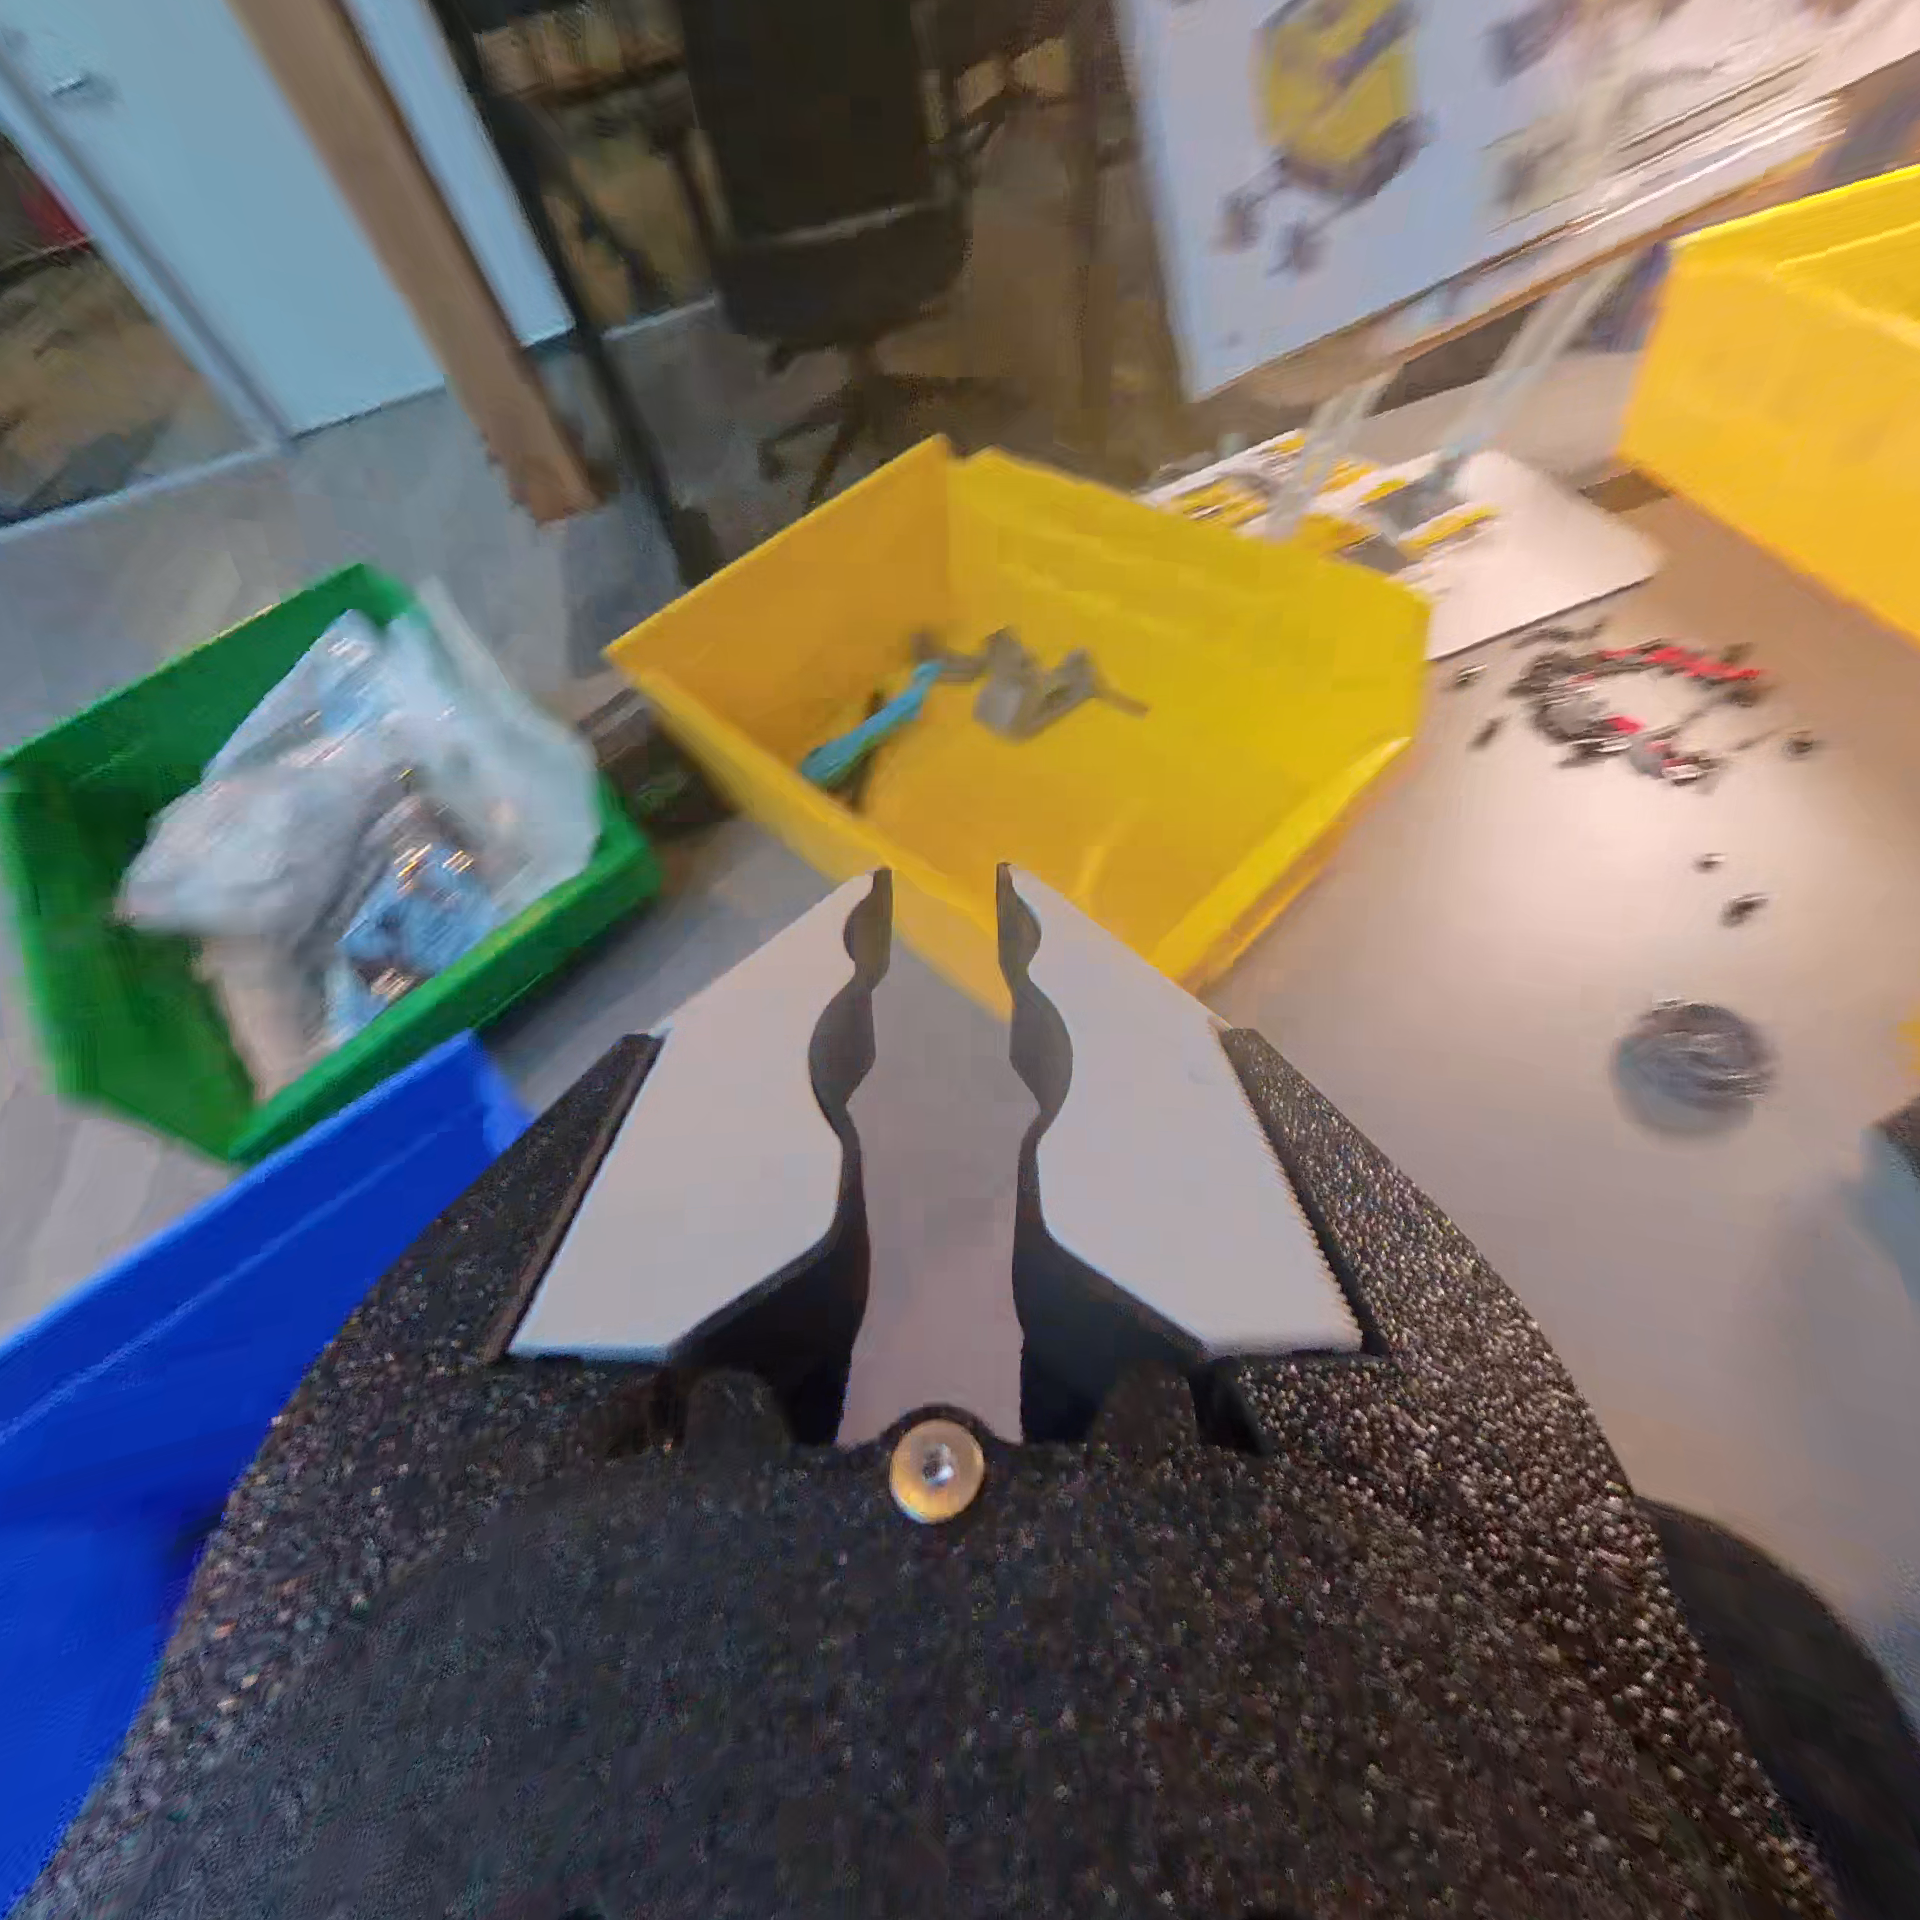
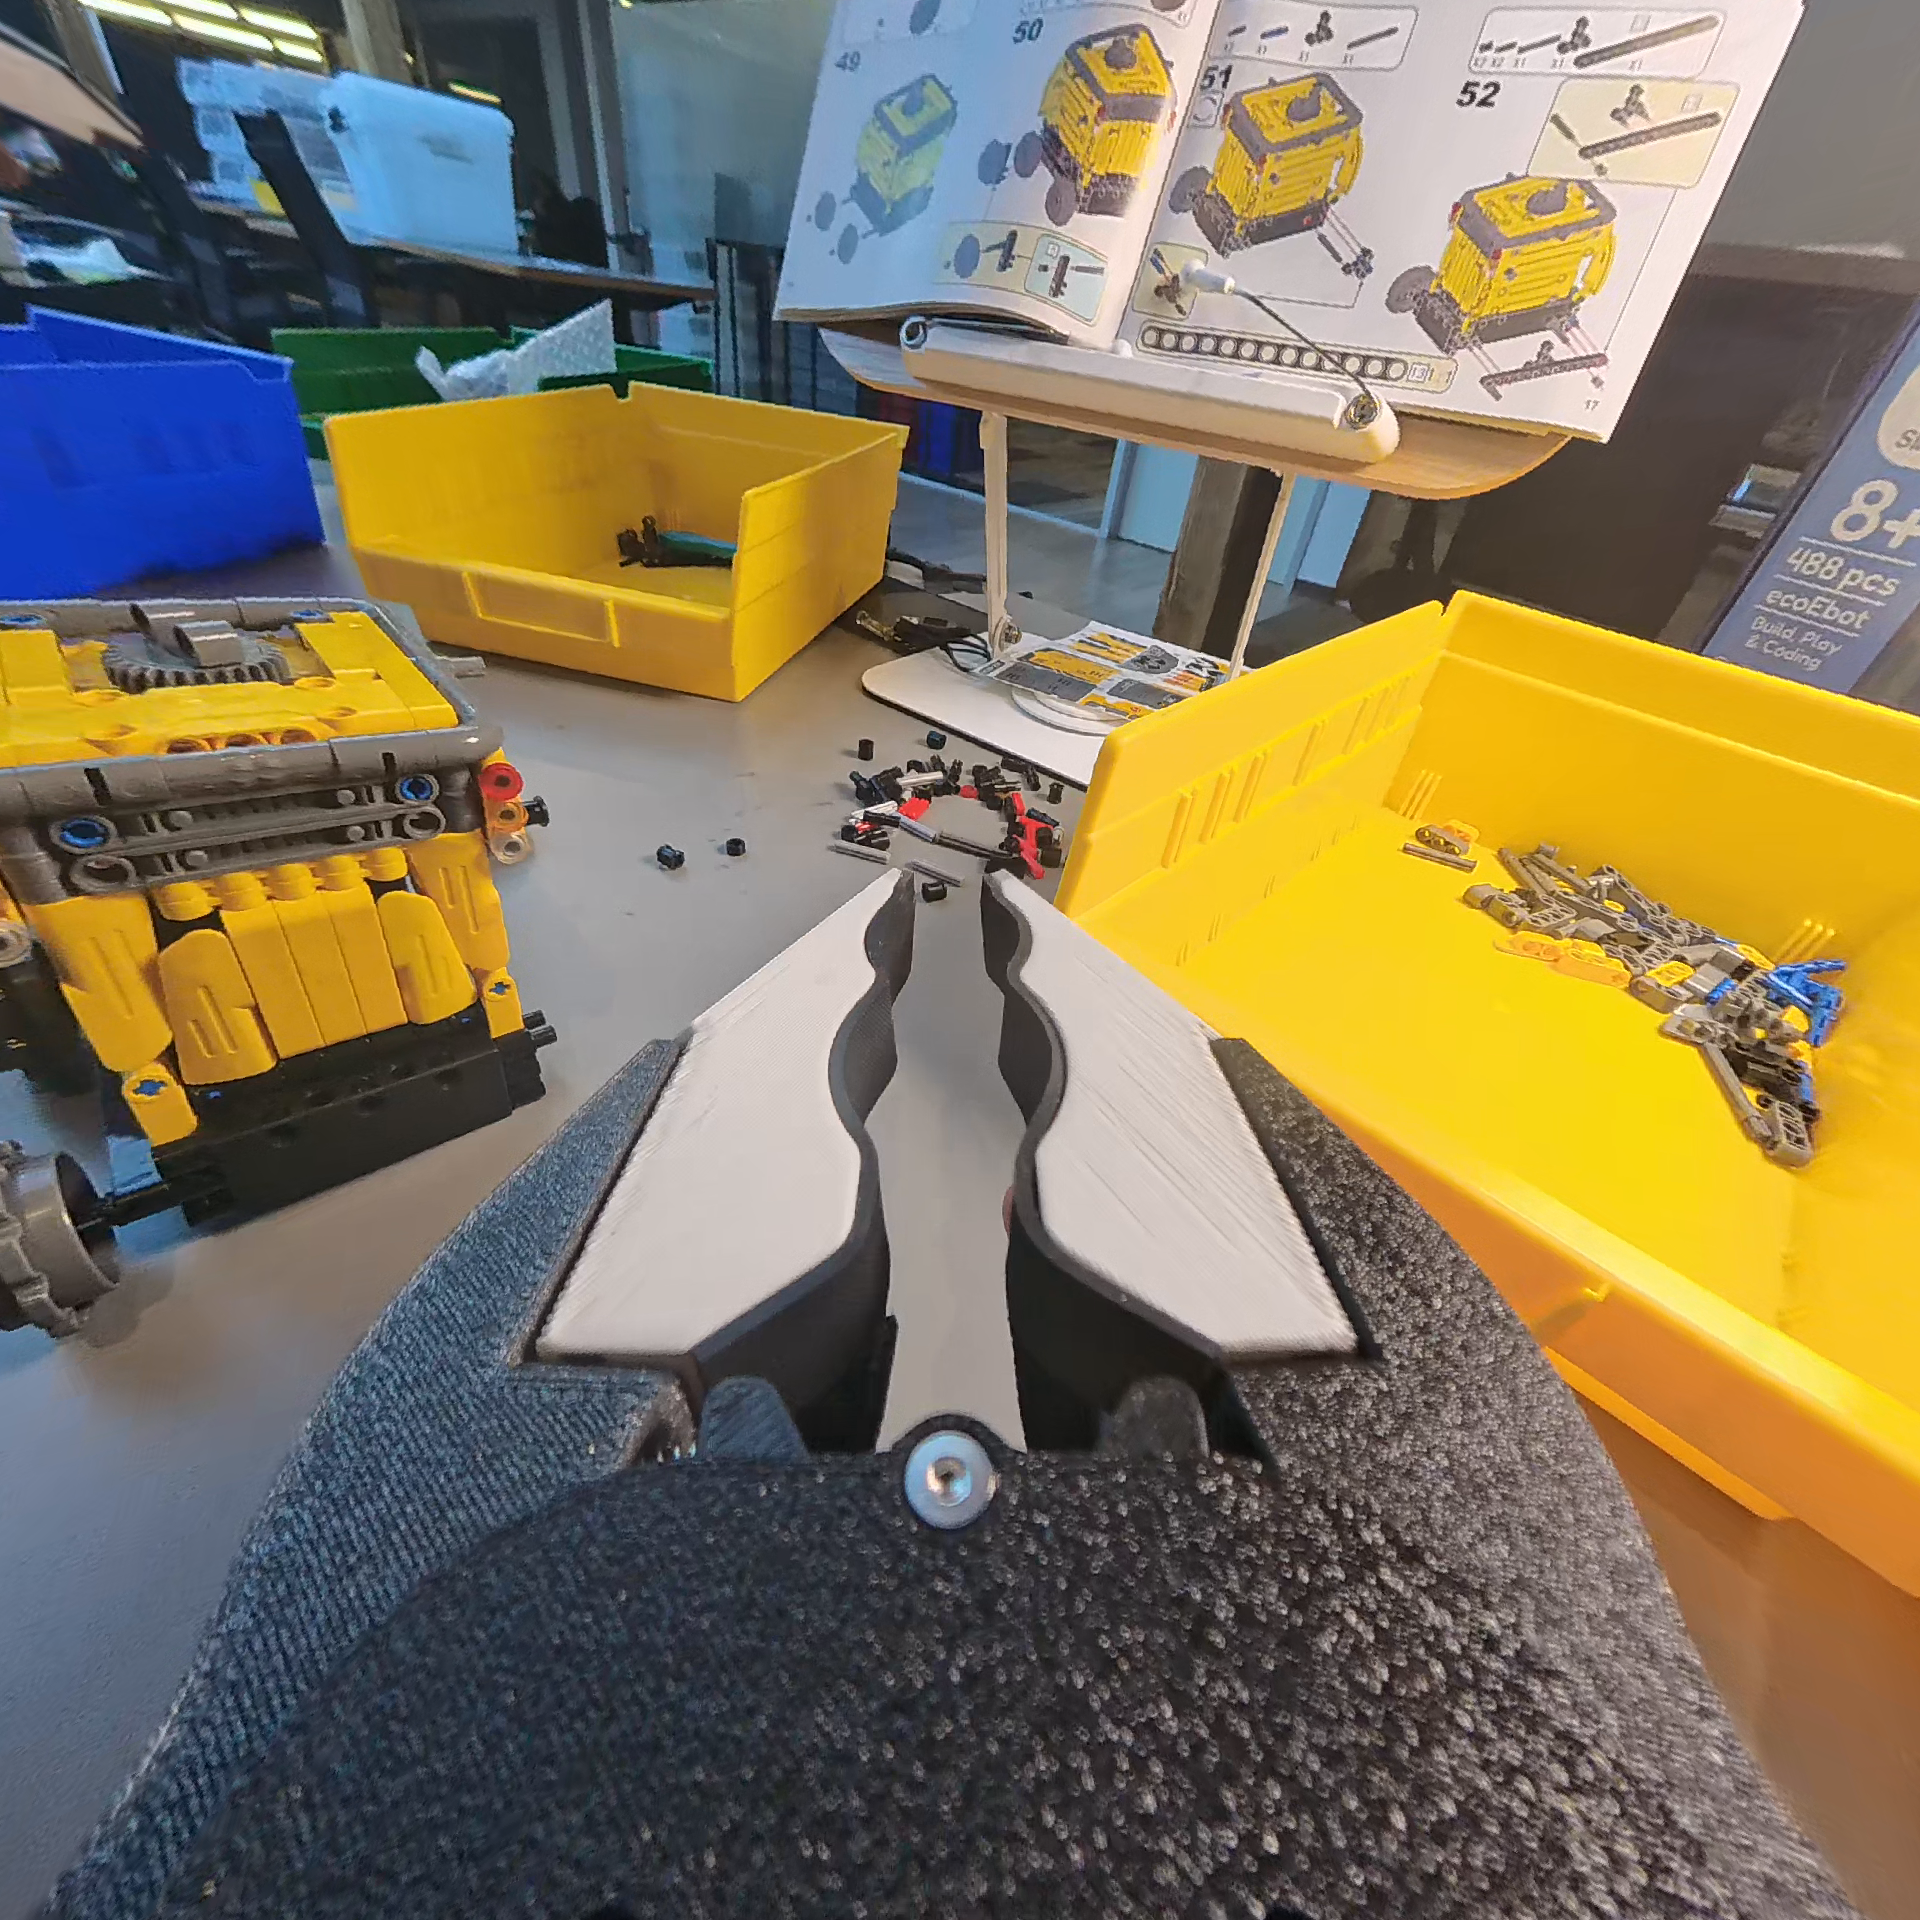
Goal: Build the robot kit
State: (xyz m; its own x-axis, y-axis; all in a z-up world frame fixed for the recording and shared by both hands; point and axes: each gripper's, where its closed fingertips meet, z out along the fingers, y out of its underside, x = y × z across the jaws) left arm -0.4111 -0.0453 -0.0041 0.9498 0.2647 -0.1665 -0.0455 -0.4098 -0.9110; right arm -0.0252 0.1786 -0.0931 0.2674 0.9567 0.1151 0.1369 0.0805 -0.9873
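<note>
My left gripper (image 1: 943,891) is open and empty, held in the air in front of a yellow bin (image 1: 1143,582) that holds a few grey and teal parts (image 1: 997,691). The view is blurred. My right gripper (image 2: 948,888) is slightly open and empty, low over the grey table. Its tips point at a scatter of small black, red and grey pins (image 2: 956,810); one small dark pin (image 2: 935,891) lies on the table between the tips. A yellow, grey and black brick-built model (image 2: 239,883) stands to the left of the right gripper.
A second yellow bin (image 2: 1247,810) with grey, blue and yellow parts (image 2: 1662,966) sits right of the right gripper. A green bin (image 1: 94,987) of plastic bags and a blue bin (image 1: 156,1403) lie left. An open instruction booklet (image 2: 1299,187) stands on a stand behind. A dark wheel (image 1: 1688,1060) lies on the table. Some 45 cm of space lies between my two pairs of fingers.
</note>
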